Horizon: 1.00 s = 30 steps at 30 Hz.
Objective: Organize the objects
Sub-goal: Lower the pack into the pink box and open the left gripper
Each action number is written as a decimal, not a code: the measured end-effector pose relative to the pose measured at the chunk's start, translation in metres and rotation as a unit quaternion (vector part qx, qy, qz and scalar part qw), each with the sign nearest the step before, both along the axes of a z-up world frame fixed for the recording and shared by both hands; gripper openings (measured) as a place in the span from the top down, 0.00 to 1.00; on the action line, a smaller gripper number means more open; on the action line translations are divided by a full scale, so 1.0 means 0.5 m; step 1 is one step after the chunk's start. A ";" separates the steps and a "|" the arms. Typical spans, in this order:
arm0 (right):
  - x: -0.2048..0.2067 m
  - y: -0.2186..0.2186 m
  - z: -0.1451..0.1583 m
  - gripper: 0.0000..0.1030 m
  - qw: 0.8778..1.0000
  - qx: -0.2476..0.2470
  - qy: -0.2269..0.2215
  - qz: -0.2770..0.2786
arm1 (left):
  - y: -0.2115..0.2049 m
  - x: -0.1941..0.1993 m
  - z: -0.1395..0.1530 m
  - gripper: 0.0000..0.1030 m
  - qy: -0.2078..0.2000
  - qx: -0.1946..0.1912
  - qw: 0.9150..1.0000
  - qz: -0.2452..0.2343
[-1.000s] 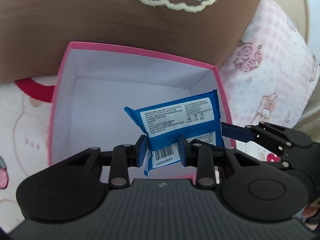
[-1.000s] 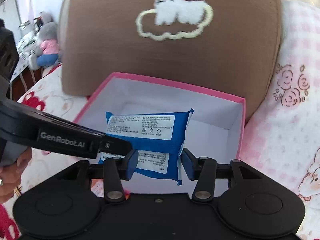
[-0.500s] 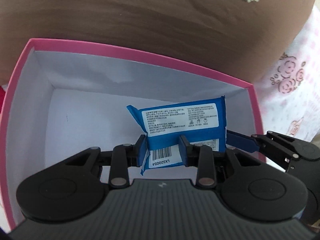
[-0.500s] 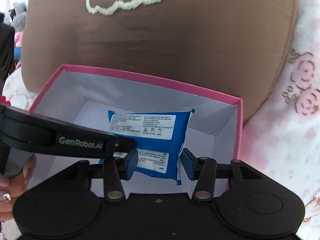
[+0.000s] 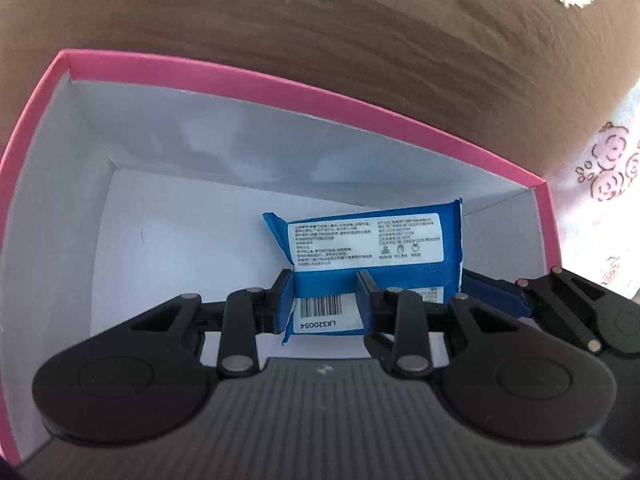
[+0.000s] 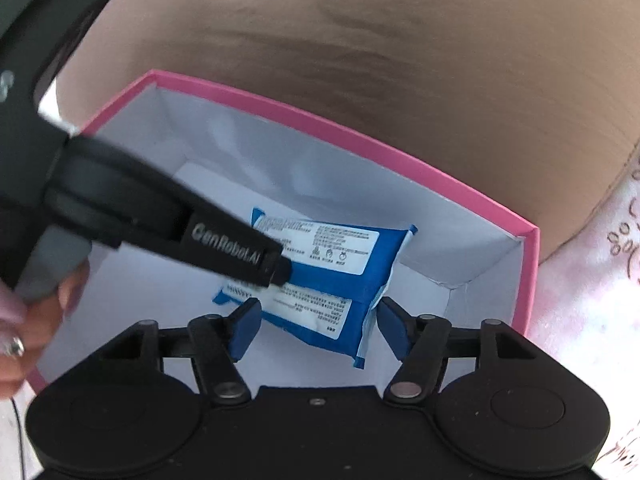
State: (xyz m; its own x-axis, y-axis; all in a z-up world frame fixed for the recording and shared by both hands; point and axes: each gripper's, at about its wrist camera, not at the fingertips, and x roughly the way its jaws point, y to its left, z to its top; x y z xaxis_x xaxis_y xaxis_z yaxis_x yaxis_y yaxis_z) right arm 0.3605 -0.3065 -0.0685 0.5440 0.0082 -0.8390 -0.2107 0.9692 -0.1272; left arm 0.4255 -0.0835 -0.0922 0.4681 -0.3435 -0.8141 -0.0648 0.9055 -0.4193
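Releasing unevenly is the main risk here: the right gripper [image 6: 318, 322] has just been opening, its blue pads now standing clear of the blue packet [image 6: 332, 276] on both sides, while the left gripper [image 5: 324, 300] is clamped tight on the packet's near-left end, by the barcode. If the left hand lifts or drags before letting go, the packet would likely go with it, twist, or stand on edge against the box wall. The soft wrapper could also catch on a pad as it lets go.

The packet is a flat, soft pack in glossy blue film with crimped ends, white printed labels and a barcode. It is low inside the pink box [image 5: 304, 96], toward its right side, its far edge close to the white floor; whether it rests fully on that floor I cannot tell.

Beyond the box stands a brown cushion [image 6: 400, 80] with cream stitching, close behind the far rim, and a pink patterned cloth [image 6: 592, 300] lies to the right.
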 end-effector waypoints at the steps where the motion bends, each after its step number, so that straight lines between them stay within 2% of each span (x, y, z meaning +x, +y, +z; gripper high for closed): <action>1: -0.001 0.004 -0.003 0.33 1.000 -0.009 0.000 0.005 | -0.006 0.001 0.001 0.70 -0.001 0.006 1.000 -0.002; 4: -0.004 0.012 -0.014 0.33 0.999 -0.033 0.004 0.020 | -0.027 0.005 0.003 0.70 -0.003 0.015 1.000 -0.003; 5: -0.003 0.014 -0.019 0.36 0.999 -0.046 0.006 0.022 | -0.039 0.008 0.003 0.71 -0.003 0.016 1.000 -0.004; 6: -0.002 0.017 -0.028 0.42 0.998 -0.065 0.010 0.020 | -0.046 0.009 0.003 0.72 -0.003 0.019 1.000 -0.008; 7: 0.000 0.019 -0.036 0.43 0.996 -0.082 0.015 0.017 | -0.054 0.010 0.004 0.72 -0.004 0.022 1.000 -0.013; 10: 0.006 0.022 -0.057 0.59 0.993 -0.114 0.035 0.001 | -0.073 0.012 0.003 0.74 -0.006 -0.001 1.000 -0.022; 15: 0.002 0.028 -0.054 0.61 0.992 -0.122 0.024 -0.007 | -0.096 0.010 0.003 0.75 -0.013 0.001 1.000 -0.023; 22: 0.008 0.011 -0.055 0.62 0.993 -0.105 0.027 -0.042 | -0.095 0.016 -0.005 0.75 -0.015 -0.013 1.000 0.010; 24: 0.001 0.011 -0.049 0.62 0.994 -0.095 0.021 -0.040 | -0.048 0.017 -0.012 0.75 -0.014 -0.013 1.000 0.017; 27: -0.028 -0.002 -0.020 0.56 0.999 -0.042 0.000 -0.035 | -0.041 0.012 -0.005 0.75 -0.010 -0.009 1.000 0.016; 30: -0.066 -0.019 0.012 0.55 0.999 0.023 -0.015 -0.035 | -0.042 0.000 0.016 0.75 -0.021 0.020 1.000 0.003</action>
State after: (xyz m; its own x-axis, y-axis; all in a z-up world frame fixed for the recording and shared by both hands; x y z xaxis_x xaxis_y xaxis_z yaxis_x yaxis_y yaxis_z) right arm 0.3275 -0.3159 -0.0627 0.5692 0.0074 -0.8221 -0.1387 0.9865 -0.0872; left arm 0.4255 -0.1044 -0.0841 0.5037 -0.3087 -0.8068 -0.0537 0.9210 -0.3859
